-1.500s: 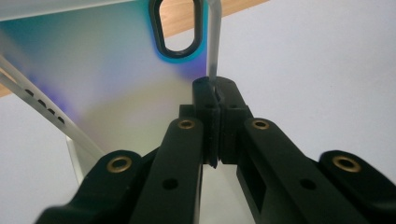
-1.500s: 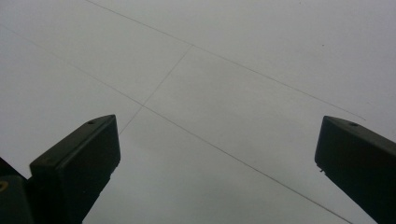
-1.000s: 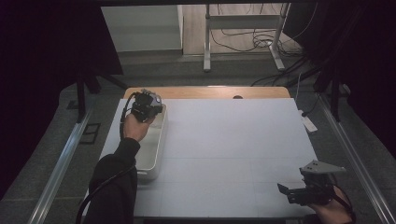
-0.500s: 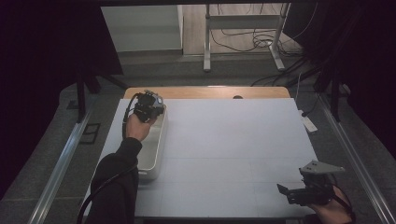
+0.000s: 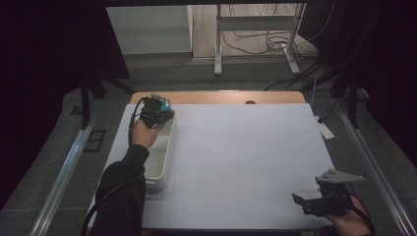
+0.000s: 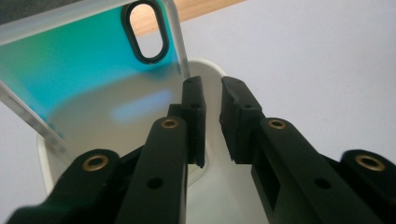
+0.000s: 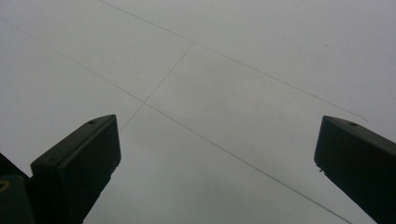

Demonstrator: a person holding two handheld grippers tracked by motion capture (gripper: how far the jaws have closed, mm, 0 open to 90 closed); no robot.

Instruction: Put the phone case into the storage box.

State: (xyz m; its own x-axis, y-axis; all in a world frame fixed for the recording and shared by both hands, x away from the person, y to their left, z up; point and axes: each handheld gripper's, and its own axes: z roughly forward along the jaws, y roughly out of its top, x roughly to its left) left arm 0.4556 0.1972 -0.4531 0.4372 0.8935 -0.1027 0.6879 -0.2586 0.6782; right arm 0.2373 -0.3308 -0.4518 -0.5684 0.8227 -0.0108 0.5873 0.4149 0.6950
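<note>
A translucent teal phone case (image 6: 84, 65) with an oval camera cut-out stands tilted over the far end of a white bin (image 6: 210, 66). My left gripper (image 6: 212, 88) hovers right beside it. Its jaws have just been opening and stand a narrow gap apart, with only the bin's white wall showing between them. The case's edge lies against the outer side of the left jaw. In the high view this gripper (image 5: 158, 109) is above the bin's (image 5: 166, 157) far end, and a bit of the teal case (image 5: 165, 103) shows. My right gripper (image 7: 217, 126) is wide open over the bare table, near the front right corner (image 5: 300, 201).
The white table top (image 5: 246, 147) has a wooden strip (image 5: 221, 97) along its far edge. Metal rails run along both sides, a table frame and cables lie on the floor beyond, and a white power strip (image 5: 324, 129) sits by the right edge.
</note>
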